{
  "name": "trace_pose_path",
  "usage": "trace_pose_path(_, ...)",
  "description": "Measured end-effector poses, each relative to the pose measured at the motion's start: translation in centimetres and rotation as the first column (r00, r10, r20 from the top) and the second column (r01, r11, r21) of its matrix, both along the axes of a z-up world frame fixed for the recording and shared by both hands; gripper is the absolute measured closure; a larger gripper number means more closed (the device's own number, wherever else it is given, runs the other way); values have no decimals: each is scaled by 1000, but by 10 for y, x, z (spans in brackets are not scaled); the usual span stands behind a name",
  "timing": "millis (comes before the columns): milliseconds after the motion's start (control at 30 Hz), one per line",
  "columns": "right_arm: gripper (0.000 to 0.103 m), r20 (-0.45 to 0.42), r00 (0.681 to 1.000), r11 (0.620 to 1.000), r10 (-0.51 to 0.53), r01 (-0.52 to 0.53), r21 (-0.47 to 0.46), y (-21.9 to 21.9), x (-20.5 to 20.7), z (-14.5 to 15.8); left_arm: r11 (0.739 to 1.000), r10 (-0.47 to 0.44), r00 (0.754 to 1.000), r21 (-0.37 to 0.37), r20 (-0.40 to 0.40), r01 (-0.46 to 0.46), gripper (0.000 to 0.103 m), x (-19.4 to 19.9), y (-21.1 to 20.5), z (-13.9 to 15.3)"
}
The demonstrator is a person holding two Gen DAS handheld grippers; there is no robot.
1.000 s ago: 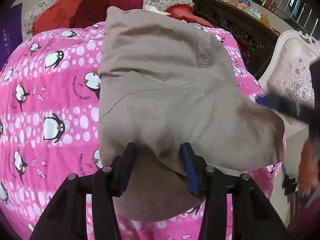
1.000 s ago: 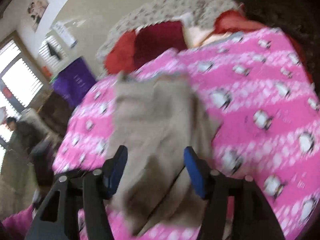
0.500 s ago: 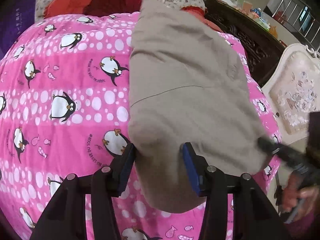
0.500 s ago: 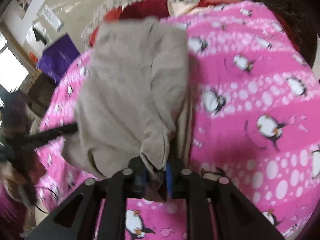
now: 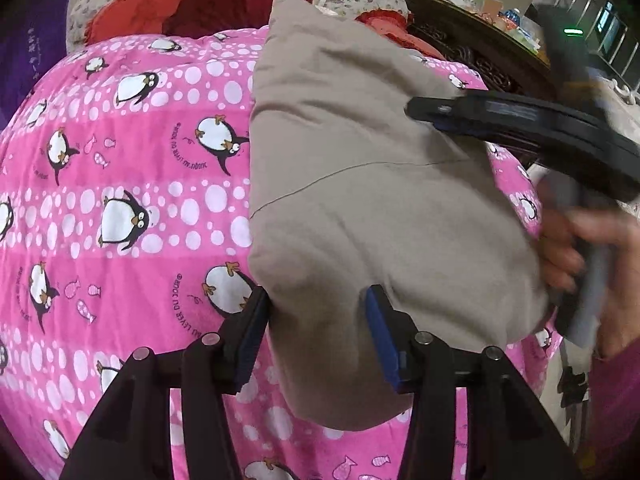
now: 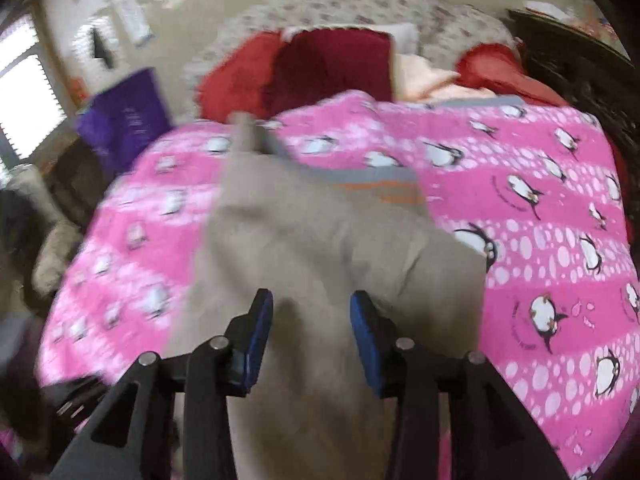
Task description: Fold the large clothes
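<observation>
Beige garment [image 5: 360, 184] lies beneath both downward-tilted grippers, right gripper [image 6: 312, 320] opening.

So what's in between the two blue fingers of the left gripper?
Part of the beige garment. Its near edge lies between the fingers of the left gripper, spread over the pink penguin blanket. The left wrist view shows it.

Even soft indoor light; window [image 6: 28, 92] glare far left of right gripper [image 6: 312, 320], whose view is motion-blurred. Fisheye edges dark.
</observation>
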State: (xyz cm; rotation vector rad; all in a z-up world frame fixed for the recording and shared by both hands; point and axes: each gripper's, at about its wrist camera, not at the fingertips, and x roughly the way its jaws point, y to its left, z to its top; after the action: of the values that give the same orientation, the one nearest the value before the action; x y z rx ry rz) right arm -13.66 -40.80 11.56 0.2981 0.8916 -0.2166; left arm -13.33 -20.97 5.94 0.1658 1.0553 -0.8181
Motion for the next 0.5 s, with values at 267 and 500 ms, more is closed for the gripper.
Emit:
trace_pose_path(267, 93, 86, 981, 985, -171, 173, -18, -35, 5, -42, 1000, -21, 1000, -5, 13, 21, 61, 1, -6, -4)
trace_pose_path(500, 54, 100, 992, 996, -83, 79, 41, -11, -51, 0, 1000, -2, 1000, -15, -3, 2, 60, 5, 0, -8)
